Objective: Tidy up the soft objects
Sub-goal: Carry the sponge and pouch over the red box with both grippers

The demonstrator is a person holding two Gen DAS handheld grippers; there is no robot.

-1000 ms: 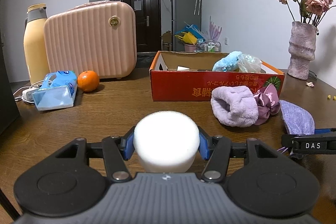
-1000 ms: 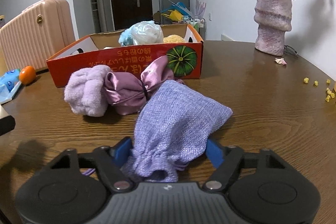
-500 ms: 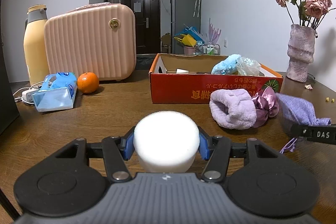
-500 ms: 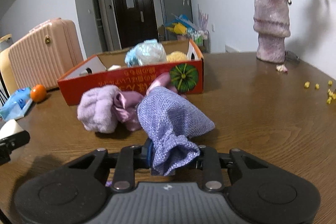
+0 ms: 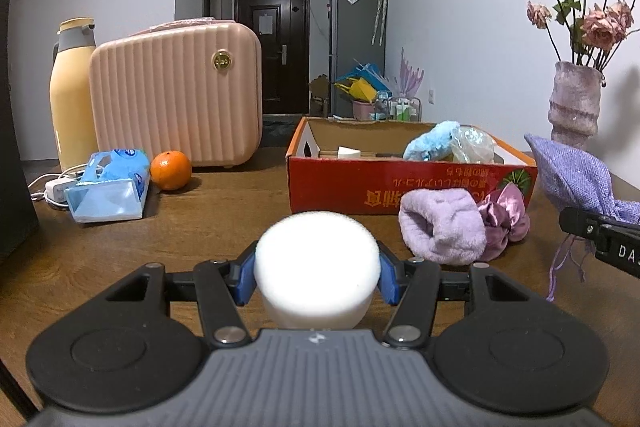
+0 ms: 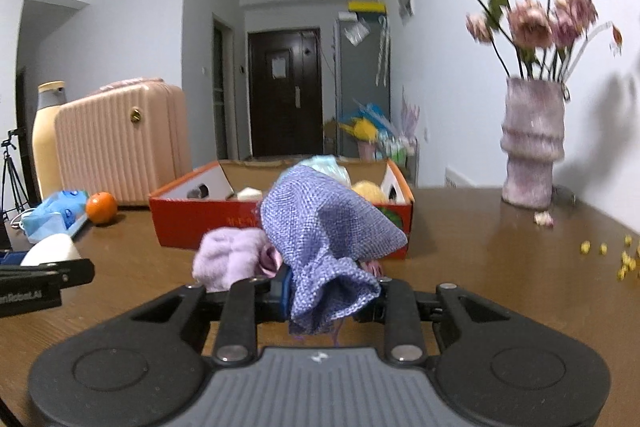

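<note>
The red cardboard box (image 5: 408,179) on the worktop (image 5: 224,219) already holds some soft things: a fluffy blue item (image 5: 430,145), a crinkled clear bag (image 5: 472,145), a small white wedge (image 5: 348,151) and, seen from the right wrist view, a yellow ball (image 6: 368,191). Two more pieces are in hand, so the job looks partly done. Left on the worktop, just in front of the box's near wall, are a lilac fleece roll (image 5: 440,225) and a satin purple scrunchie (image 5: 504,217) touching it on its right.

The left gripper (image 5: 316,277) is closed on a white sponge puff (image 5: 316,267), its blue fingers (image 5: 245,279) pressing the puff from both sides. It sits low over the worktop, well short of the box, pointing a little downward toward the box's left end.

The right gripper (image 6: 332,297) is fully closed on the gathered neck of a purple mesh pouch (image 6: 320,227). The pouch is off the worktop, its body standing up ahead of the fingers and its drawstrings (image 5: 564,263) dangling below. This gripper is near the right end of the box, aimed across the fleece roll toward the box opening.

Judging from this, both held items need carrying over the box wall and letting go, then the roll and scrunchie remain. The orange (image 5: 171,170), tissue pack (image 5: 110,187), pink case (image 5: 176,95) and vase (image 5: 574,103) look unrelated.
</note>
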